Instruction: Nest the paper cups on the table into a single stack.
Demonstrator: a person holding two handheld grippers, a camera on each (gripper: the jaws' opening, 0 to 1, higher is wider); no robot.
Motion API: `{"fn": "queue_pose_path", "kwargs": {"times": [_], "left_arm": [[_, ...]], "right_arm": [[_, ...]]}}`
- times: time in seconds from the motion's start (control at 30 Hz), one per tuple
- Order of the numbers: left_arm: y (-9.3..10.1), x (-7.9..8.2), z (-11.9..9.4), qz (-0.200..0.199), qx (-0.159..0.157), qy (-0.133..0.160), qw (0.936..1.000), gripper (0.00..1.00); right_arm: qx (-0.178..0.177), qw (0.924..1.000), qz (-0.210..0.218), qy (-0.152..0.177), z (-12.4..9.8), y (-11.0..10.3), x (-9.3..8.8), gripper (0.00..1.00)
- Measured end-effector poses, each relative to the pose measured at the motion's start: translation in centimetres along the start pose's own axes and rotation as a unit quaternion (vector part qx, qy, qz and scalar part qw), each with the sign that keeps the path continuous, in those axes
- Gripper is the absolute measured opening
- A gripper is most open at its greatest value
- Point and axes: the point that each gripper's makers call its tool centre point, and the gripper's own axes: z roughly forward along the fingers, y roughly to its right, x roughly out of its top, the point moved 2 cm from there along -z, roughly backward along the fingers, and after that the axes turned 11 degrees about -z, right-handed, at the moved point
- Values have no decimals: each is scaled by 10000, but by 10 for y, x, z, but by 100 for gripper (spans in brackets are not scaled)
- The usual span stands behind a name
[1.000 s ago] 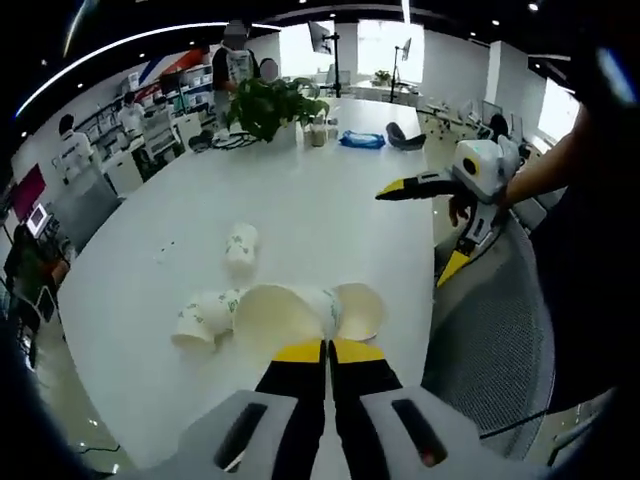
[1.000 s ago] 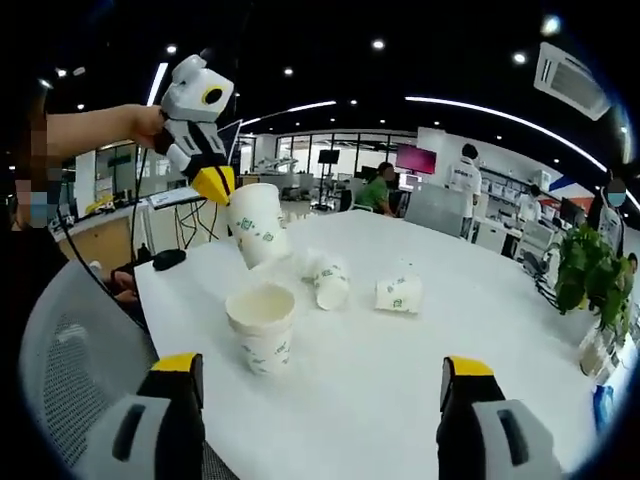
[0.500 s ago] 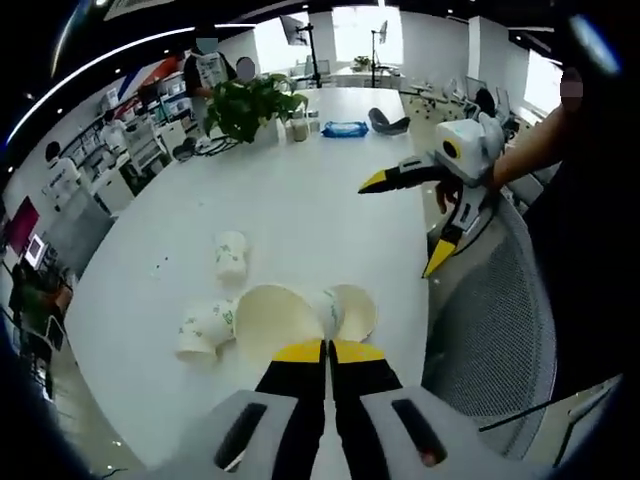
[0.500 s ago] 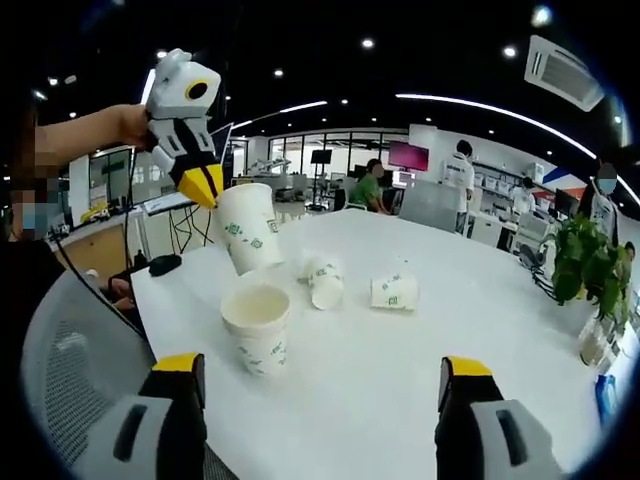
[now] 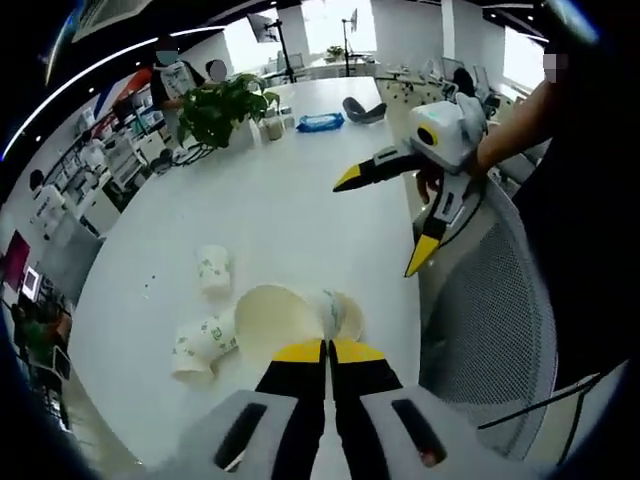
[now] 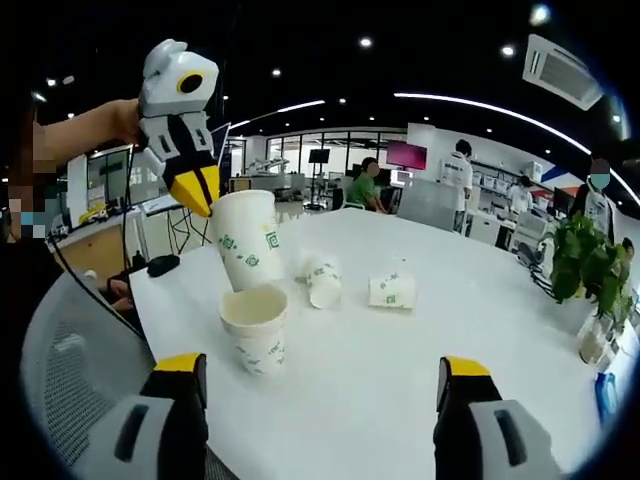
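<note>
While the left gripper (image 6: 195, 190) pinches a paper cup's (image 6: 246, 240) rim just above the upright cup (image 6: 255, 327) on the white table (image 6: 400, 370), level it, centre it, then lower gently; the right gripper (image 6: 320, 385) hangs open, empty.

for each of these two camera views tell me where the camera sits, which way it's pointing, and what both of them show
Left gripper view: rides the left gripper, looking down its shut jaws, clamped on a held cup, over the white table; the right gripper and the person's forearm enter from the right.
Right gripper view: rides the right gripper, open jaws, facing across the table at an upright cup; the left gripper enters from the left with the held cup.
Shared: table, held cup, two cups lying on their sides, potted plant.
</note>
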Motion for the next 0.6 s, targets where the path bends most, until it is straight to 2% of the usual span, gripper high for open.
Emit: {"fn": "queue_pose_path", "kwargs": {"times": [0.6], "left_arm": [[10, -9, 23, 551, 8, -498, 9972, 0]], "right_arm": [[-27, 10000, 86, -1, 0, 2, 0, 95]]}}
